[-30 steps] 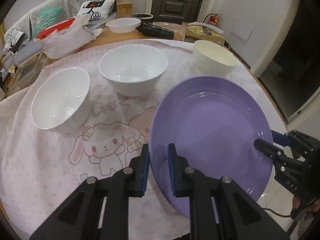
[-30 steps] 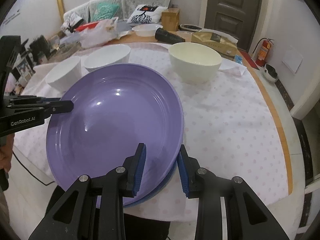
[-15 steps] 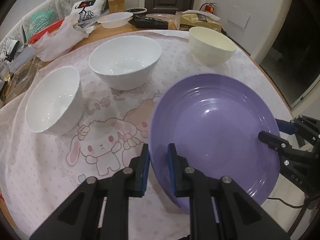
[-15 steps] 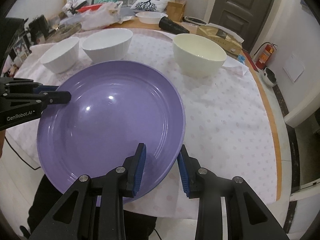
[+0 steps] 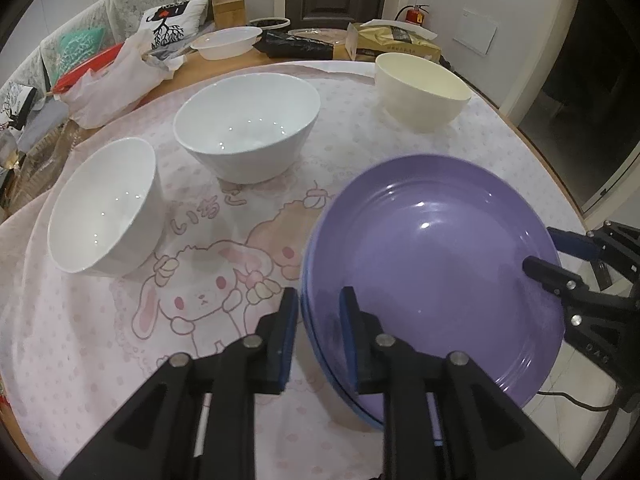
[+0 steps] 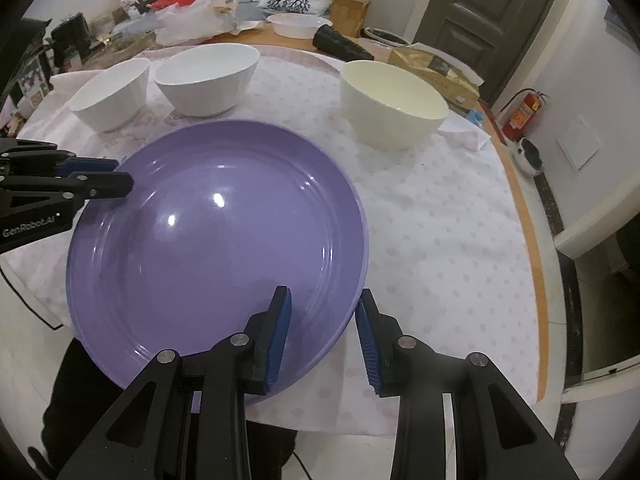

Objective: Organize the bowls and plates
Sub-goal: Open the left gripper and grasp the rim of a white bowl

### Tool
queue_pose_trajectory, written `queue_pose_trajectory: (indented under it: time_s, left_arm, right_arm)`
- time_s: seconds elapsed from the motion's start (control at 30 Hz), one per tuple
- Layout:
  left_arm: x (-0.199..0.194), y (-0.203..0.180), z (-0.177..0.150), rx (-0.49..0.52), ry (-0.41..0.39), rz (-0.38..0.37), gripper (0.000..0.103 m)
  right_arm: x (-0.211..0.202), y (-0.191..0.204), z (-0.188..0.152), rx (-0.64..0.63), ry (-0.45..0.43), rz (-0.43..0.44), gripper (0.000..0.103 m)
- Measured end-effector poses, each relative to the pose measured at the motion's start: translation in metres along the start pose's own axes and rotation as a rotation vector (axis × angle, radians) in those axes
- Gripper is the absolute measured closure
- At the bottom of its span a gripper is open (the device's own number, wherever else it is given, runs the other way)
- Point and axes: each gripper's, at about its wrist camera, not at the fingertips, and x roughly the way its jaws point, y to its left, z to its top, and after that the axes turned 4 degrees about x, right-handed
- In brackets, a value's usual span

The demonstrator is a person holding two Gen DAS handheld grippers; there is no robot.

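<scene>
A large purple plate [image 5: 436, 264] is held above the table's near edge; a blue plate rim [image 5: 320, 354] shows just under it. My left gripper [image 5: 319, 312] is shut on the plates' left rim. My right gripper [image 6: 323, 316] straddles the right rim of the purple plate [image 6: 216, 240], jaws close around it. Two white bowls [image 5: 248, 124] [image 5: 106, 204] and a cream bowl [image 5: 422, 88] stand on the pink tablecloth [image 5: 200, 300]. In the right wrist view the bowls [image 6: 208, 76] [image 6: 110, 92] [image 6: 394, 102] stand behind the plate.
Beyond the cloth lie a white plastic bag [image 5: 116, 76], a white dish [image 5: 226, 42], a black pouch [image 5: 296, 46] and a brown bag [image 5: 396, 38]. The table's wooden edge [image 6: 528, 240] curves on the right, with floor beyond.
The plate has moved forward and leveled over the table between both grippers. The blue rim under it shows again at the left gripper.
</scene>
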Motion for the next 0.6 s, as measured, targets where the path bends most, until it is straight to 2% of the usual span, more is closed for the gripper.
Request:
queue_pose_trajectory:
  time_s: [0.17, 0.27, 0.33, 0.5, 0.6]
  left_arm:
    - [-0.010, 0.010, 0.003, -0.023, -0.025, -0.013, 0.078]
    - [-0.024, 0.019, 0.010, -0.034, -0.054, -0.023, 0.077]
    - [-0.035, 0.027, 0.020, -0.032, -0.080, -0.015, 0.069]
    - [-0.052, 0.052, 0.059, -0.016, -0.111, 0.000, 0.065]
    - [-0.048, 0.067, 0.088, -0.001, -0.083, -0.015, 0.052]
  right_arm:
    - [-0.010, 0.001, 0.011, -0.006, -0.034, -0.008, 0.069]
    - [-0.012, 0.002, 0.023, -0.011, -0.047, 0.020, 0.068]
    - [-0.013, 0.004, 0.034, -0.014, -0.059, 0.049, 0.066]
    - [-0.011, 0.007, 0.068, -0.031, -0.120, 0.212, 0.048]
    - [-0.005, 0.011, 0.090, -0.065, -0.159, 0.312, 0.040]
